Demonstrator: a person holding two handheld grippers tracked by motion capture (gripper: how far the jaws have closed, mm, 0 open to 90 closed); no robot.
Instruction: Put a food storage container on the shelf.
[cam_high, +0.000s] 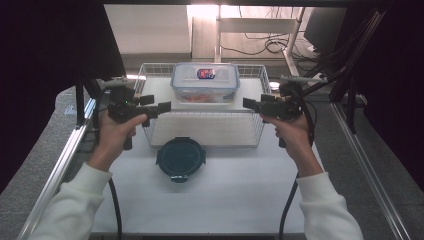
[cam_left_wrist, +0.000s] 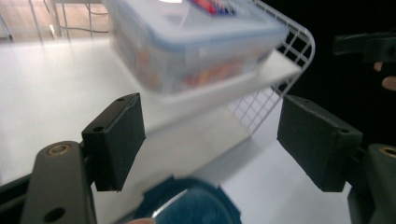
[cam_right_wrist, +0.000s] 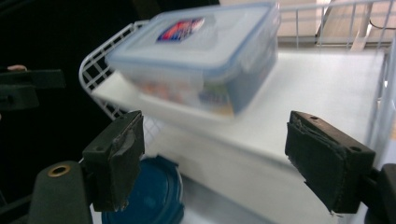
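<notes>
On the white table (cam_high: 225, 200), a wire basket (cam_high: 150, 80) stands at the far side, and a clear plastic box (cam_high: 205, 82) with a blue-edged lid and a red and blue label sits on the white shelf (cam_high: 155, 92) inside it. Just in front of the basket, a round dark blue lid (cam_high: 181, 158) lies flat on the table. The left gripper (cam_high: 165, 106) is at the left side of the basket and the right gripper (cam_high: 248, 103) at the right side, both pointing inward toward the box. Each gripper has its jaws apart with nothing between them, and neither touches the box. In both gripper views the box appears beyond the open jaws, with the round lid below.
</notes>
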